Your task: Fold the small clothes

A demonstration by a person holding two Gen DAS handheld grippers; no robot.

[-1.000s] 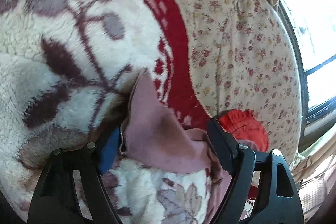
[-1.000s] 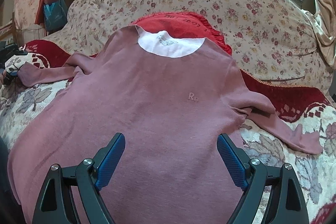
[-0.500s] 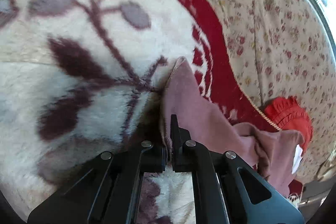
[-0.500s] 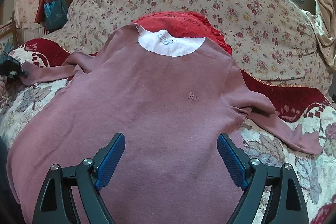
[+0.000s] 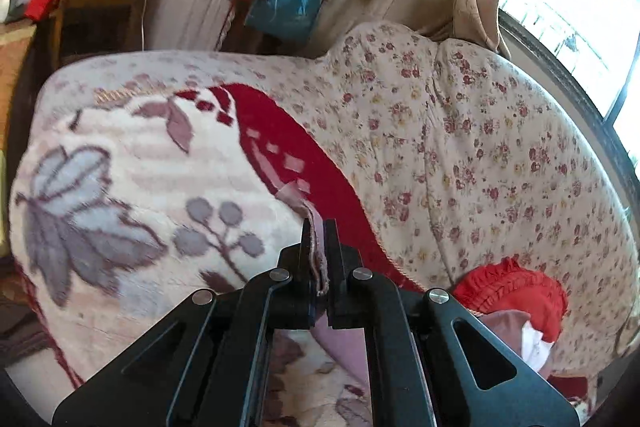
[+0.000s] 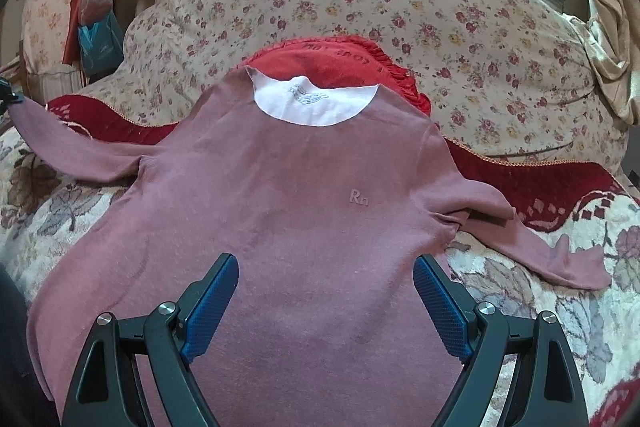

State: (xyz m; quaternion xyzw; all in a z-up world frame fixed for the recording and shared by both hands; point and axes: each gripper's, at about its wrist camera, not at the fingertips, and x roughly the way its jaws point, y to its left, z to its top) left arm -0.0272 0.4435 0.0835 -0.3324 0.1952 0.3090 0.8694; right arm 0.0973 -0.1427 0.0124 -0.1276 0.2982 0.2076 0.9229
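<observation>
Above the blanket (image 5: 132, 195), your left claw (image 5: 319, 239) pinches the shirt's (image 6: 280, 227) sleeve cuff (image 5: 316, 227); right claw (image 6: 326, 303) hovers spread.

The dusty-pink long-sleeved knit top (image 6: 288, 211) carries raised same-colour letters "Rn" on its chest, right of centre. The white inner neck patch (image 6: 312, 103) bears a grey print too small to read. The red ruffled cushion (image 6: 340, 61) at the far side has upside-down embroidered lettering, not legible.

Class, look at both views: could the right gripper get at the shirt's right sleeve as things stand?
Probably yes. The right gripper hangs open over the shirt, and the right sleeve lies flat and uncovered beside it.
</observation>
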